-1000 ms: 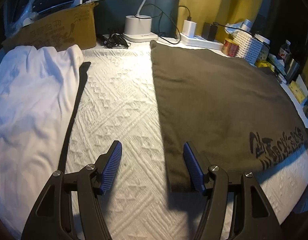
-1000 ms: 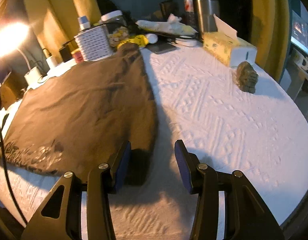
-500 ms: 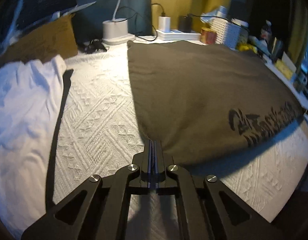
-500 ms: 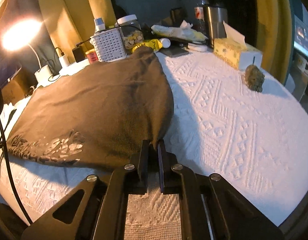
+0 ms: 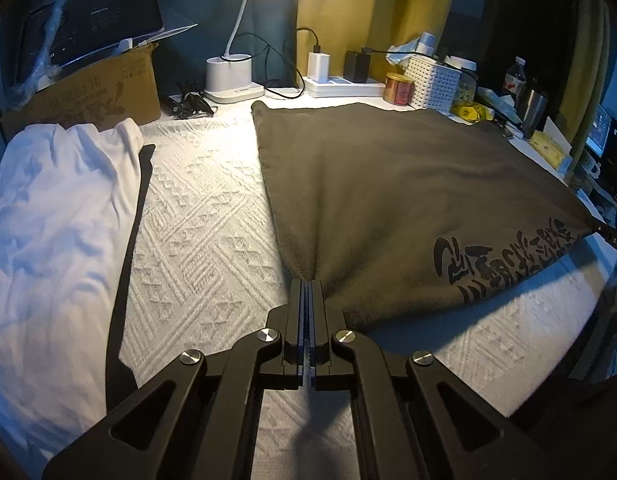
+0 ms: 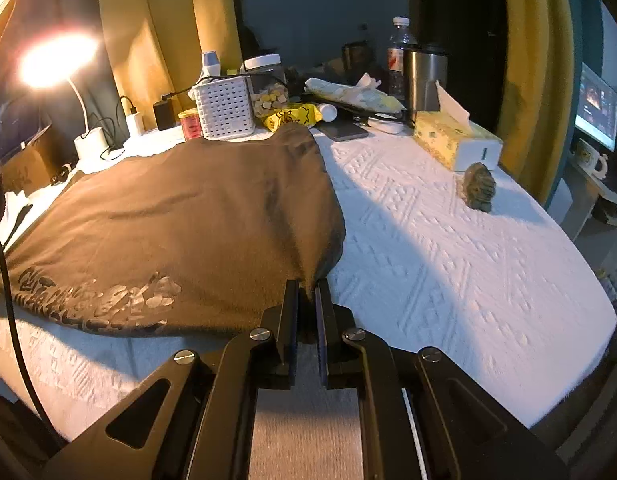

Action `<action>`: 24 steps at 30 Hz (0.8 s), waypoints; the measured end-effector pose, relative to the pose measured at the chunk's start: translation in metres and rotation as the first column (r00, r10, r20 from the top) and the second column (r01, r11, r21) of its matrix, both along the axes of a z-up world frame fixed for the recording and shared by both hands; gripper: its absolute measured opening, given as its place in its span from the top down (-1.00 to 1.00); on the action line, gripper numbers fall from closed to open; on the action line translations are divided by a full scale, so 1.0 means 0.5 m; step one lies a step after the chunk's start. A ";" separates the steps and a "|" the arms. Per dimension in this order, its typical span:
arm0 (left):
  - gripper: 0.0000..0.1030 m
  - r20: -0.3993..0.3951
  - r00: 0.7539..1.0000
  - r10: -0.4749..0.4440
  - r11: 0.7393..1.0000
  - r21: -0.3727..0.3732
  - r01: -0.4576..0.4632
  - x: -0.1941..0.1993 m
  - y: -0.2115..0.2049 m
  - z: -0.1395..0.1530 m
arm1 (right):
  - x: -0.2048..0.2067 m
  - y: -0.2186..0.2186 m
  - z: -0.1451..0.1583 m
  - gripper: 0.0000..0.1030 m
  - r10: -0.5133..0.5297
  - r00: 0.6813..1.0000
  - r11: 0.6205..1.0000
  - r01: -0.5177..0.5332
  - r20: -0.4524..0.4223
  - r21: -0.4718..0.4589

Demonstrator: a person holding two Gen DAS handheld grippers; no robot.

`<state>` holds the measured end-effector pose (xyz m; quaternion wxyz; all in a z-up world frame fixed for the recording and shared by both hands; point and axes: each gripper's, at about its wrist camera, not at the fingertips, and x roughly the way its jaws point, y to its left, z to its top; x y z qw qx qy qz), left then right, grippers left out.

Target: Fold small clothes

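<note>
Brown shirt [image 6: 180,220] beside white basket [image 6: 225,109]

Left gripper [image 5: 307,292]: matte black linkage arms with triangular cut-outs, four round silver screws, ribbed blue pads on the inner finger faces. Right gripper [image 6: 306,292]: same black frame, four silver screws, blue-edged fingers.

On the white textured cover [image 5: 196,240] lie two garments, one dark brown printed shirt [image 5: 408,200] and one white one [image 5: 52,216], plus one tissue box [image 6: 456,140], one perforated white basket [image 6: 224,108], one desk lamp [image 5: 228,76] and two grippers.
</note>
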<state>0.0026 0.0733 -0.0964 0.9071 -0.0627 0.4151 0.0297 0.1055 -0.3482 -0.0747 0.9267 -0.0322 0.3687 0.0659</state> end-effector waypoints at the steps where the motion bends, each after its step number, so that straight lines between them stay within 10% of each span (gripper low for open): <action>1: 1.00 -0.002 1.000 -0.005 1.000 0.002 0.005 -0.004 -0.003 -0.001 | -0.006 -0.002 -0.001 0.83 -0.003 1.000 1.000 0.003 -0.001 -0.005; 24: 1.00 -0.048 0.997 -0.055 0.998 -0.006 0.055 -0.078 -0.042 -0.037 | -0.118 -0.040 -0.028 0.83 -0.068 0.998 0.997 0.068 -0.003 -0.028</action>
